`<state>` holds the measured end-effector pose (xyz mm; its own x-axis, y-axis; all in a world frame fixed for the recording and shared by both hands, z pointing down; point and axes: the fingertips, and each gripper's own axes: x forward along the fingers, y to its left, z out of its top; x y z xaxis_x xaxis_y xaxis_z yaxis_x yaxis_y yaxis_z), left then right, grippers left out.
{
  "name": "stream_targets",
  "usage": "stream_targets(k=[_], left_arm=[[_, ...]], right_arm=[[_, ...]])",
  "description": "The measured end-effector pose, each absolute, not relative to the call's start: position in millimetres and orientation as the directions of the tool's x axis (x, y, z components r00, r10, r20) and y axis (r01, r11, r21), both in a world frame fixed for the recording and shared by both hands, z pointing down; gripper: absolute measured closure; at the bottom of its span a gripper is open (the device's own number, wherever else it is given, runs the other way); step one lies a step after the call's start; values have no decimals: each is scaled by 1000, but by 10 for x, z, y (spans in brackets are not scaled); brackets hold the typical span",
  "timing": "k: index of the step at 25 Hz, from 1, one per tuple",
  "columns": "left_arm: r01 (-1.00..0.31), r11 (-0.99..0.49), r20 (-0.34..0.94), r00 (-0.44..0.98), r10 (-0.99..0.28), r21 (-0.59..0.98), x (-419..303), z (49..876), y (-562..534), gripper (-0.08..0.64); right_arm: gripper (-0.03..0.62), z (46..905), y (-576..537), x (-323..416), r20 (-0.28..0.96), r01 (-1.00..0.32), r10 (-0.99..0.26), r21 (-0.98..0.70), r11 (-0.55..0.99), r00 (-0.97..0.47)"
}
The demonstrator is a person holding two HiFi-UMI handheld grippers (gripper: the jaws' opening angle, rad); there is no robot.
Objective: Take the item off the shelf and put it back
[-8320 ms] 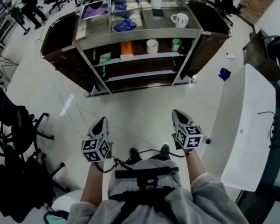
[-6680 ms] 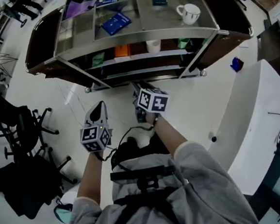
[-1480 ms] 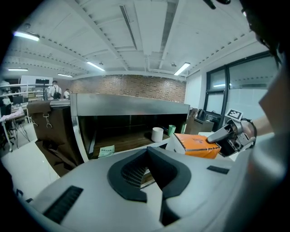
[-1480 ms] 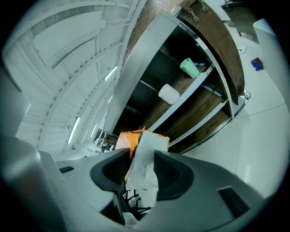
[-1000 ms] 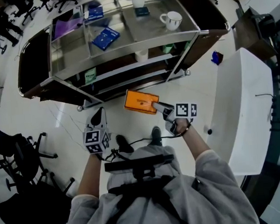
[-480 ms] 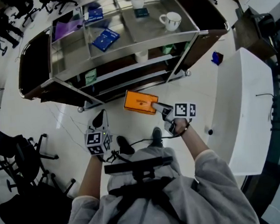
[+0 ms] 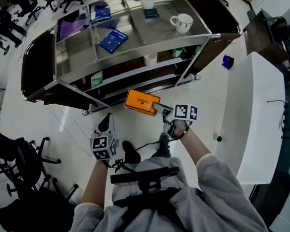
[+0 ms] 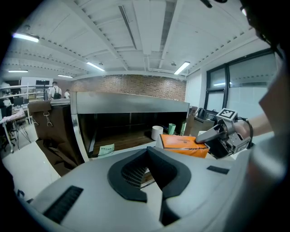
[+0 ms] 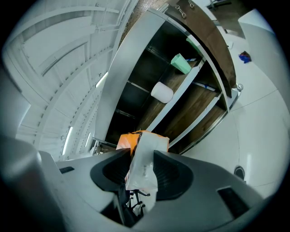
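Right gripper (image 7: 157, 108): its jaws are closed on one short end of the orange packet (image 7: 142, 102). In the right gripper view a white, film-like part of the packet (image 9: 142, 168) sits pinched between the two jaws.
Left gripper (image 7: 105, 124): its jaws are together with nothing between them. It hangs low, to the left of the right gripper's jaws and well apart from the packet.
Place of the packet: in the air, reaching out past the right jaw tips toward the shelf unit (image 7: 129, 51). It does not touch any board.
Weight: probably light, because a grip on one end alone carries it almost level.
Stiffness: the body seems to keep its flat shape, but the wrapper looks thin and soft where the jaws press it.
Surface: the wrapper looks smooth, so it may slide in a weak grip.
Where to hold: the end now between the jaws seems good, since the free end can then enter the shelf first. A deeper bite on the body would likely be safer than on the film only.
Risk: the far end may tip down or catch a board edge.
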<state>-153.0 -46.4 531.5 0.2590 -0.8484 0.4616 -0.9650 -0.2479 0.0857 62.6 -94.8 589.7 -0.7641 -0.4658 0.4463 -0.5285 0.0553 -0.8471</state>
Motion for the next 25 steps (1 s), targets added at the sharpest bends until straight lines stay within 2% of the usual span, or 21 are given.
stream_targets(k=[13, 25], left_arm=[[-964, -259, 482, 254, -838, 59, -1763, 5527, -990, 554], [-961, -274, 488, 260, -833, 45, -1998, 5862, -1614, 554]], right_arm=[[428, 6168, -1621, -23, 475, -534, -608, -840, -97, -636], [426, 6575, -2308, -259, 528, -528, -744, -802, -279, -409]])
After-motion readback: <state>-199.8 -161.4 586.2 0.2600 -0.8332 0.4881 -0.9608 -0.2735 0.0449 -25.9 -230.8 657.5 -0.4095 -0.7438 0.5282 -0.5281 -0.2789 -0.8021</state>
